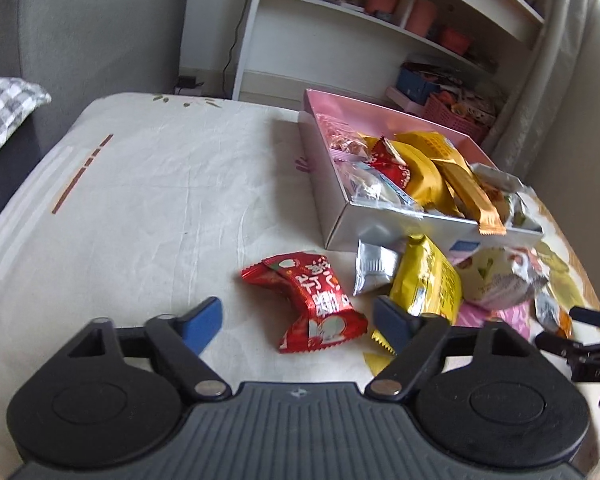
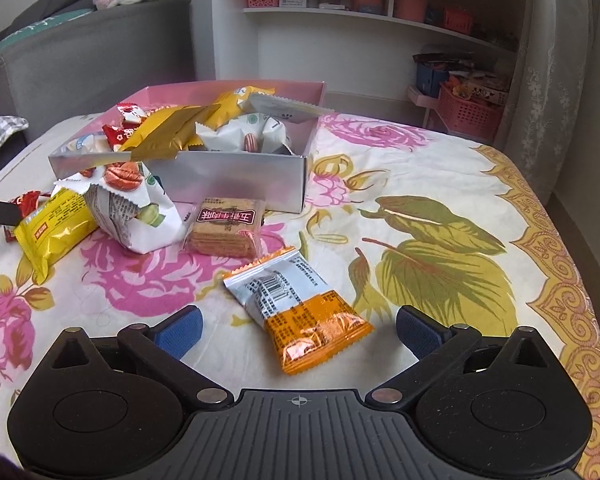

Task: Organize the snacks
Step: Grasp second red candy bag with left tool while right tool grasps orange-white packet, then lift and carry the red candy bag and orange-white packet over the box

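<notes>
A silver box with a pink inside [image 1: 340, 216] [image 2: 236, 178] sits on the cloth-covered table and holds several snack packs. My left gripper [image 1: 298, 322] is open and low over the table, its blue fingers on either side of a red snack pack [image 1: 310, 300]. A silver pack [image 1: 374, 266], a yellow pack [image 1: 430, 280] [image 2: 52, 232] and a white nut pack [image 1: 500, 280] [image 2: 136, 216] lie beside the box. My right gripper [image 2: 298, 330] is open, its fingers on either side of an orange and silver pack [image 2: 300, 308]. A brown cracker pack [image 2: 228, 226] lies beyond it.
The table [image 1: 148, 200] [image 2: 440, 184] has a white and floral cloth. A white shelf unit [image 1: 340, 20] [image 2: 380, 20] with pink baskets stands behind. A grey sofa [image 1: 60, 32] [image 2: 80, 52] is at the left. The right gripper's black frame [image 1: 580, 344] shows at the left wrist view's right edge.
</notes>
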Demonstrator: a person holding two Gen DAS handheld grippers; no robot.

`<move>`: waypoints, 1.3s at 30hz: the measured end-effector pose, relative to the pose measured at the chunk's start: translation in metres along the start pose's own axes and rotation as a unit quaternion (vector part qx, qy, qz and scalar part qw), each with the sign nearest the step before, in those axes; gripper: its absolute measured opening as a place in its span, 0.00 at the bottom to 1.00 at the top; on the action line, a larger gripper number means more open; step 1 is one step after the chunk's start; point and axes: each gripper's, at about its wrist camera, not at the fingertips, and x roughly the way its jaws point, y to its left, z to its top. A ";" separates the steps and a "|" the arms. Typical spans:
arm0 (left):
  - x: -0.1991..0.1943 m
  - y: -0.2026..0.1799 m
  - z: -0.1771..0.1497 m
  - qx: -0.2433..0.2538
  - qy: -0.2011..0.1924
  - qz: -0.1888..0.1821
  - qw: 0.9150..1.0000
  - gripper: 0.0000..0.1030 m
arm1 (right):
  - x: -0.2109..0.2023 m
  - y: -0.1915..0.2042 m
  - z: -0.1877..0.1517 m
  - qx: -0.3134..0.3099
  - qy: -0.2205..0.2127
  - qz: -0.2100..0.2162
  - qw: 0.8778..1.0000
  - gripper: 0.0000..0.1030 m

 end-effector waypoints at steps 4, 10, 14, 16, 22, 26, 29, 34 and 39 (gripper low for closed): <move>0.007 -0.004 0.003 -0.017 0.008 0.005 1.000 0.62 | 0.006 -0.006 0.005 0.013 0.010 0.014 1.000 1.00; 0.006 -0.004 0.005 -0.024 0.008 0.015 1.000 0.46 | 0.008 -0.004 0.010 0.004 0.014 0.012 1.000 1.00; 0.006 -0.005 0.005 -0.010 0.016 0.018 1.000 0.30 | 0.008 -0.001 0.012 -0.007 0.017 0.004 1.000 0.99; 0.006 -0.005 0.006 -0.004 0.018 0.018 1.000 0.30 | 0.008 0.001 0.013 -0.011 0.017 0.001 1.000 0.98; 0.004 -0.002 0.006 -0.001 0.023 0.019 1.000 0.29 | 0.005 0.005 0.015 -0.016 0.017 0.012 1.000 0.85; 0.003 0.000 0.007 -0.001 0.028 0.019 0.999 0.29 | 0.003 0.009 0.017 -0.019 0.017 0.024 0.999 0.73; 0.002 0.003 0.007 -0.006 0.031 0.016 0.999 0.29 | 0.002 0.013 0.019 -0.022 0.020 0.037 0.999 0.56; 0.001 0.005 0.007 -0.006 0.034 0.018 0.999 0.29 | -0.003 0.023 0.018 -0.040 0.020 0.050 0.998 0.39; -0.001 0.003 0.009 0.000 0.033 0.015 0.999 0.24 | -0.007 0.029 0.020 -0.043 0.021 0.057 0.997 0.38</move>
